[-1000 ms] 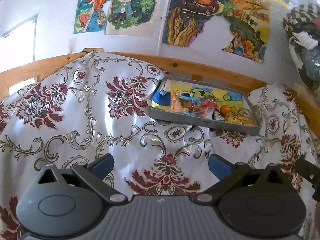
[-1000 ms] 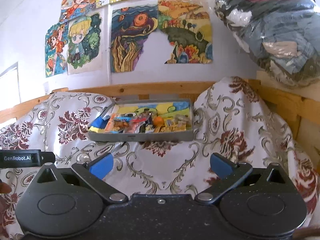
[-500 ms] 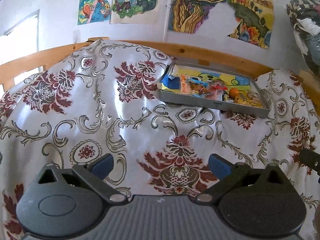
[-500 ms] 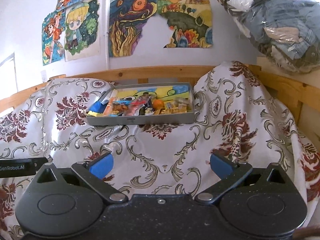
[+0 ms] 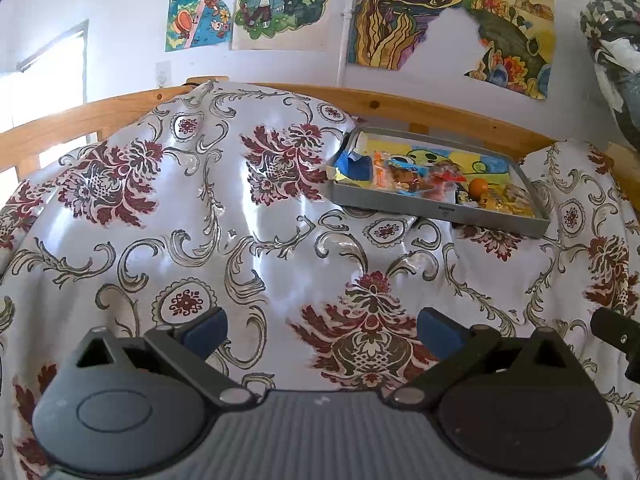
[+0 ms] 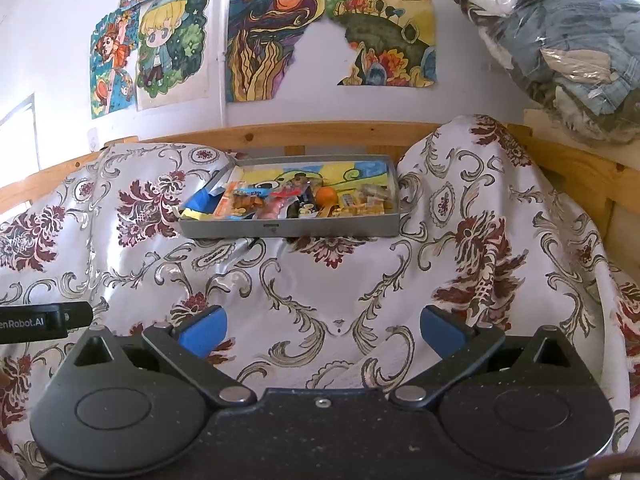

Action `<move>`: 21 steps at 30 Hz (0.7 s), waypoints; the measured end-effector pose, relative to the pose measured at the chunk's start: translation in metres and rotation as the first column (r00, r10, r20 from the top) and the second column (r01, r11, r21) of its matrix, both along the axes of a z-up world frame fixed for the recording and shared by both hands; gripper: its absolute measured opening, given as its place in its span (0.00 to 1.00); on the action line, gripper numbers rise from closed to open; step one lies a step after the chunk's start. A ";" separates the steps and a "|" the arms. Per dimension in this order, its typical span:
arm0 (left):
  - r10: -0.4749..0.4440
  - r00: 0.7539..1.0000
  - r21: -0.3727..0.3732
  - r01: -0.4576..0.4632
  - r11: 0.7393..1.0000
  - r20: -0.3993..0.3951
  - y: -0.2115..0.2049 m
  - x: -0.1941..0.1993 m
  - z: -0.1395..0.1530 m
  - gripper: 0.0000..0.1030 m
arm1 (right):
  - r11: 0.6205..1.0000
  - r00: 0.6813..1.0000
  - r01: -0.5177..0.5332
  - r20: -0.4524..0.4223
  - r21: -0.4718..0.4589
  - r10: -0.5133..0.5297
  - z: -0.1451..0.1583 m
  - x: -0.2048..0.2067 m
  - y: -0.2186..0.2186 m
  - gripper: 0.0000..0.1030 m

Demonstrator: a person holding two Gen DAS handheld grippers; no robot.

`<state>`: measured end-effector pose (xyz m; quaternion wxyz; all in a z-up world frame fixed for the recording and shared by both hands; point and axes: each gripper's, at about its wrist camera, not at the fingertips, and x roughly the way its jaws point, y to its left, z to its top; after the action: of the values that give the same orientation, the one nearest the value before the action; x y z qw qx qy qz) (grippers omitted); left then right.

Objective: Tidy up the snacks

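Snacks (image 6: 288,200) heaped in grey tray (image 6: 288,231) on cloth-covered surface (image 6: 320,300), far edge by wooden rail. Left hand-held gripper (image 5: 322,330) and right hand-held gripper (image 6: 322,328) both released, empty, well short of tray. Approach low, centre one packet between fingers, avoid nudging tray.

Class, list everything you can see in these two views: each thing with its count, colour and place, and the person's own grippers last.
tray: one, grey, far on the cloth
snacks: mixed colourful heap, number unclear, inside tray
orange ball: one, among snacks
cloth: one, white with dark red flowers, covers surface
wooden rail: one, behind cloth
posters: several, colourful, on wall
bagged clothes: one bundle, top right
left gripper: open, empty
right gripper: open, empty
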<state>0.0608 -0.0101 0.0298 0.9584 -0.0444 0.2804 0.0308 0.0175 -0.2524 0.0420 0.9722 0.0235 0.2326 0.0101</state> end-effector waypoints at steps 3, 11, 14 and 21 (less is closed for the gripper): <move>0.000 1.000 0.000 0.000 1.000 0.000 0.000 0.000 0.000 1.00 | 1.000 1.000 0.000 0.000 0.000 0.000 0.000 0.000 0.000 0.99; 0.000 1.000 0.001 0.000 1.000 0.001 0.000 -0.001 0.000 1.00 | 1.000 1.000 -0.001 -0.005 0.000 0.001 -0.002 0.000 -0.001 0.99; 0.001 1.000 0.001 -0.001 1.000 0.000 -0.001 -0.001 0.000 1.00 | 1.000 1.000 0.000 -0.006 -0.001 0.000 -0.001 0.000 0.000 0.99; 0.000 1.000 0.001 0.000 1.000 0.000 0.000 -0.001 0.000 1.00 | 1.000 1.000 0.000 -0.007 -0.001 0.000 -0.001 0.000 0.000 0.99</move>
<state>0.0602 -0.0105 0.0298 0.9583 -0.0439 0.2805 0.0310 0.0180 -0.2521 0.0409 0.9714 0.0231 0.2359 0.0101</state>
